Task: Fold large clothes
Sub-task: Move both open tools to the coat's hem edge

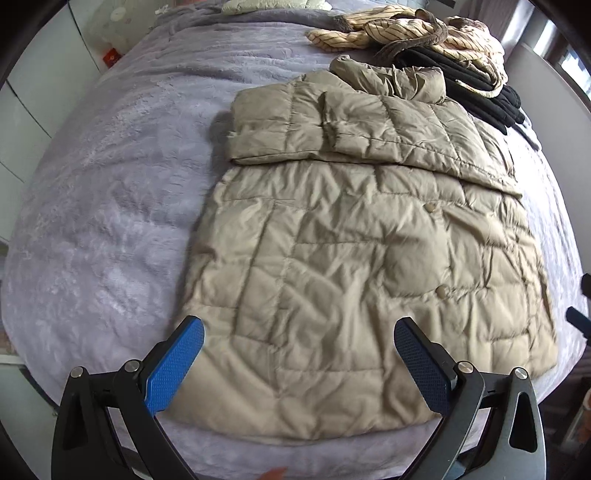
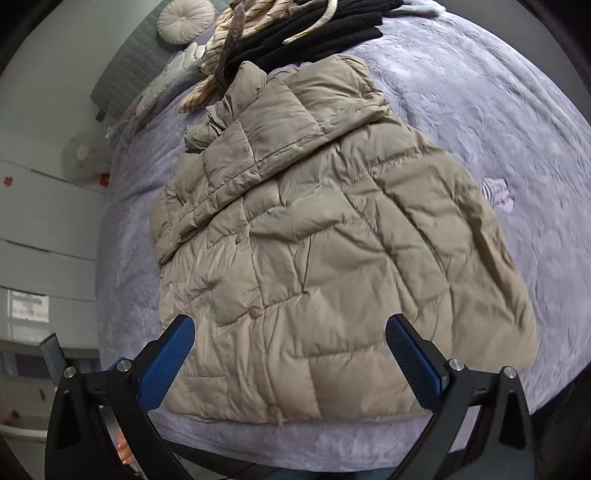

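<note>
Both hand-held grippers, left (image 1: 299, 343) and right (image 2: 290, 339), are wide open and hold nothing. The puffy tan coat (image 1: 351, 240) fills the middle, on the bed (image 1: 110, 203). Its slippery, puffy folds could spring apart.

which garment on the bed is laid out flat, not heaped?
The beige quilted jacket, spread flat on the lavender blanket with sleeves folded across its top. The striped cream garment and black clothes beyond it are heaped.

Left gripper (image 1: 299, 332) fingers spread wide, empty; right gripper (image 2: 290, 328) same, both angled downward
</note>
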`<state>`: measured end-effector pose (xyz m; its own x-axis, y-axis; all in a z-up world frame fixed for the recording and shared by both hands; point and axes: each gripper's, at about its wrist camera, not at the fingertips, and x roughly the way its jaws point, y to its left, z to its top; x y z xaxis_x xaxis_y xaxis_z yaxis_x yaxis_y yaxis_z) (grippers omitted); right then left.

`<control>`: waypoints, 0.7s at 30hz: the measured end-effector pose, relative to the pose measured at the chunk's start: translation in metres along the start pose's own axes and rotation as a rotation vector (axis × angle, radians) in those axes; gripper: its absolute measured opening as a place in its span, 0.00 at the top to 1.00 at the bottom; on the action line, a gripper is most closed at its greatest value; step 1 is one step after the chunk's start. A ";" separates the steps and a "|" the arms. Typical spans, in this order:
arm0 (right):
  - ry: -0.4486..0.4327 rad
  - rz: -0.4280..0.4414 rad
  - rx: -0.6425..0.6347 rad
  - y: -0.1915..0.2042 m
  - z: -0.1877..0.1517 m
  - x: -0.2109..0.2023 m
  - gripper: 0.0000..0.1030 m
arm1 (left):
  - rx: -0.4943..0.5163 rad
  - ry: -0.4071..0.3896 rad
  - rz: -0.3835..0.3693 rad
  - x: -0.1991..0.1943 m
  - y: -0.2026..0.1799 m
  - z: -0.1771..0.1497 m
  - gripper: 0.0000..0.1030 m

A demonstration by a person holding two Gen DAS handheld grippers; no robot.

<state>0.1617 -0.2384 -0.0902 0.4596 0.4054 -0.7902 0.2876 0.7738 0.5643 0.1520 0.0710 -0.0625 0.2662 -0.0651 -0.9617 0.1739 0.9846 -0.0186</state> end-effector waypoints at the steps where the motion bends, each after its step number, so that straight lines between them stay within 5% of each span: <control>1: -0.009 0.005 0.009 0.001 -0.006 -0.003 0.00 | 0.007 0.002 0.005 0.000 0.005 -0.003 0.00; 14: -0.002 -0.029 0.127 -0.005 -0.056 -0.014 0.00 | -0.007 0.060 -0.043 0.000 0.043 -0.035 0.00; 21: 0.064 0.008 0.181 -0.022 -0.052 -0.008 0.00 | -0.124 0.070 -0.082 0.001 0.067 -0.057 0.00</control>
<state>0.1079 -0.2330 -0.1088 0.4097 0.4461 -0.7957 0.4333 0.6724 0.6001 0.1099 0.1461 -0.0799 0.1884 -0.1391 -0.9722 0.0723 0.9892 -0.1275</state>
